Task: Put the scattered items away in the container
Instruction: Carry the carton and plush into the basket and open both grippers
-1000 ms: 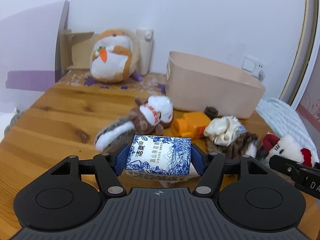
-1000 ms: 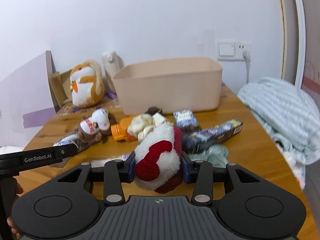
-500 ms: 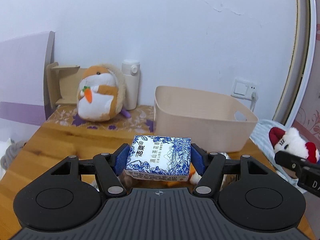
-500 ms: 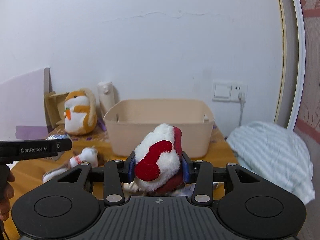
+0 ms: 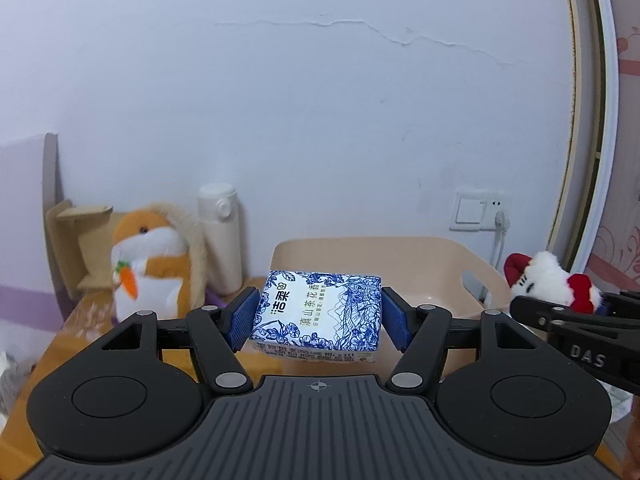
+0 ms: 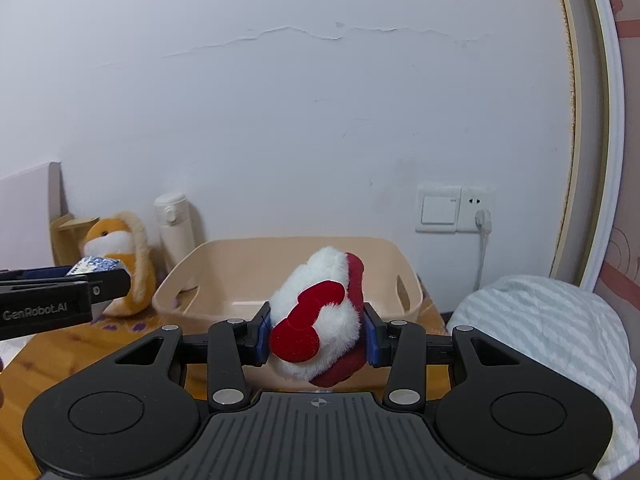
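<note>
My left gripper (image 5: pixel 318 316) is shut on a blue-and-white tissue pack (image 5: pixel 318 314), held in the air in front of the beige bin (image 5: pixel 452 258). My right gripper (image 6: pixel 316 334) is shut on a white-and-red plush toy (image 6: pixel 320 316), held in front of the beige bin (image 6: pixel 240 272), whose inside looks empty. The plush also shows at the right of the left wrist view (image 5: pixel 548 282). The left gripper with the pack shows at the left of the right wrist view (image 6: pixel 96 266).
An orange hamster plush (image 5: pixel 152 264) and a white flask (image 5: pixel 220 236) stand at the back left by a cardboard stand (image 5: pixel 76 248). A striped blanket (image 6: pixel 548 336) lies at the right. A wall socket with a cable (image 6: pixel 480 216) is behind the bin. The other scattered items are hidden below.
Both grippers have risen with their loads and moved toward the bin. The scattered items on the table have dropped out of view; the bin's opening now shows.
</note>
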A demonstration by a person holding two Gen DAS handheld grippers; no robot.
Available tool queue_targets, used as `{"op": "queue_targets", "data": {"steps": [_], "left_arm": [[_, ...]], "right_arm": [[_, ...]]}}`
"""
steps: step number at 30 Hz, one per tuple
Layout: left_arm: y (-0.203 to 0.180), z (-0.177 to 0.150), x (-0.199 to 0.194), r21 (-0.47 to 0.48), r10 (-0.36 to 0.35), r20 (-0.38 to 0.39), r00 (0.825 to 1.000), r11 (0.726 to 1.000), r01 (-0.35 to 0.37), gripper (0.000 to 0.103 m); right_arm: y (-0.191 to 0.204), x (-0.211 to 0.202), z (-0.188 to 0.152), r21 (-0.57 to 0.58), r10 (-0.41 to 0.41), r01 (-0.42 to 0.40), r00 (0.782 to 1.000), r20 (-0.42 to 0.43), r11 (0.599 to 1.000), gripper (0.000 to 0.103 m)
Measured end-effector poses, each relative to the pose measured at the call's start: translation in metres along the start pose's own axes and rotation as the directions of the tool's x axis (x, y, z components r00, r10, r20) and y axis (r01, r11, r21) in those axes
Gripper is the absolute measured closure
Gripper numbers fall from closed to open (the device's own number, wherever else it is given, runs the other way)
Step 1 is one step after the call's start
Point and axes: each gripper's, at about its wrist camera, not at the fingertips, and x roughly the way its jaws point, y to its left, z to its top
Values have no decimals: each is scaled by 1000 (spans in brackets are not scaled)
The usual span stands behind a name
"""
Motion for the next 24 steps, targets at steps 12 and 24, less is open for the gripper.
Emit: {"op": "queue_targets", "data": {"steps": [12, 24], "left_arm": [[0, 19, 91, -38, 13, -111, 994, 999, -17, 37], [6, 11, 170, -74, 33, -318, 947, 995, -60, 37]], "right_arm": [[-16, 77, 24, 6, -18, 18, 999, -36, 1000, 63], [-19, 149, 26, 26, -53, 57, 989, -141, 998, 63]]}}
